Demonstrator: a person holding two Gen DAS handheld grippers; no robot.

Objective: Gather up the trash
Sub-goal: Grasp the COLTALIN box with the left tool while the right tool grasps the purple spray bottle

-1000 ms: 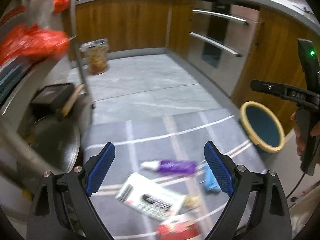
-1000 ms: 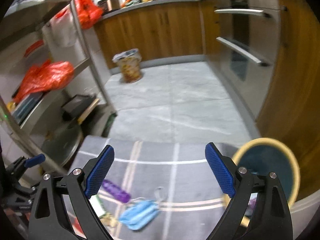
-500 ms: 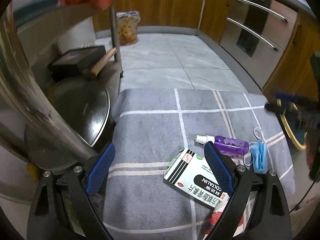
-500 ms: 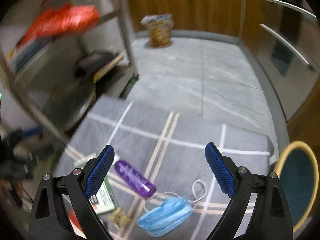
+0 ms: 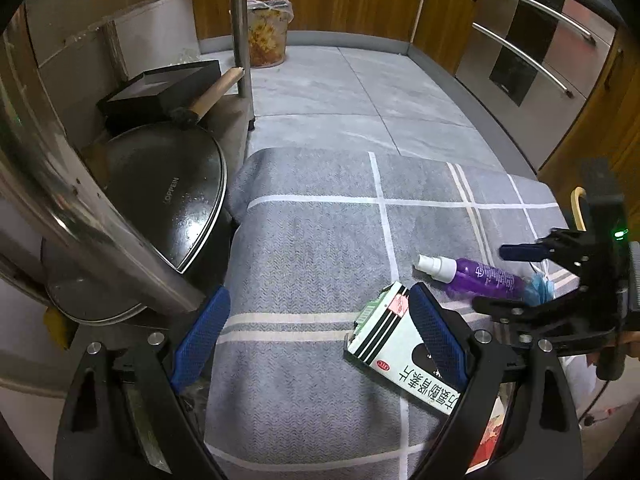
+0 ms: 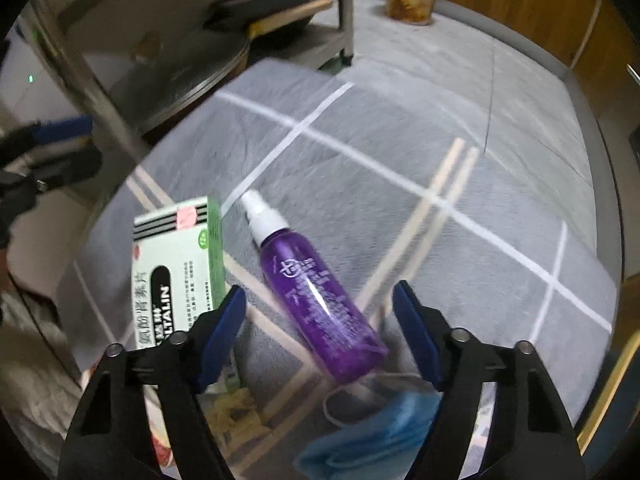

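Observation:
A purple spray bottle [image 6: 316, 292] lies on the grey checked rug [image 6: 360, 140], white cap pointing away. My right gripper [image 6: 318, 294] points down over it, jaws closing, with the bottle's lower half between the blue pads and a gap on each side. To the bottle's left is a white medicine box [image 6: 176, 260]; a blue face mask [image 6: 360, 440] and a crumpled scrap [image 6: 236, 408] lie nearer me. My left gripper [image 5: 316, 308] hangs open over the rug [image 5: 312, 240], its right finger above the box [image 5: 384, 340]. The left wrist view shows the bottle [image 5: 476, 276] and the right gripper [image 5: 508, 278].
A steel rack on the left holds a dark wok lid [image 5: 168, 200], a black box [image 5: 160, 88] and a wooden-handled pan. A lined bin [image 5: 268, 32] stands by the far cabinets and the oven [image 5: 532, 60] is on the right. A yellow basket rim [image 5: 576, 208] shows at the rug's right edge.
Both grippers came down toward the rug. The right one swung over the purple bottle and its jaws narrowed around it. The left one settled beside the rack, near the box.

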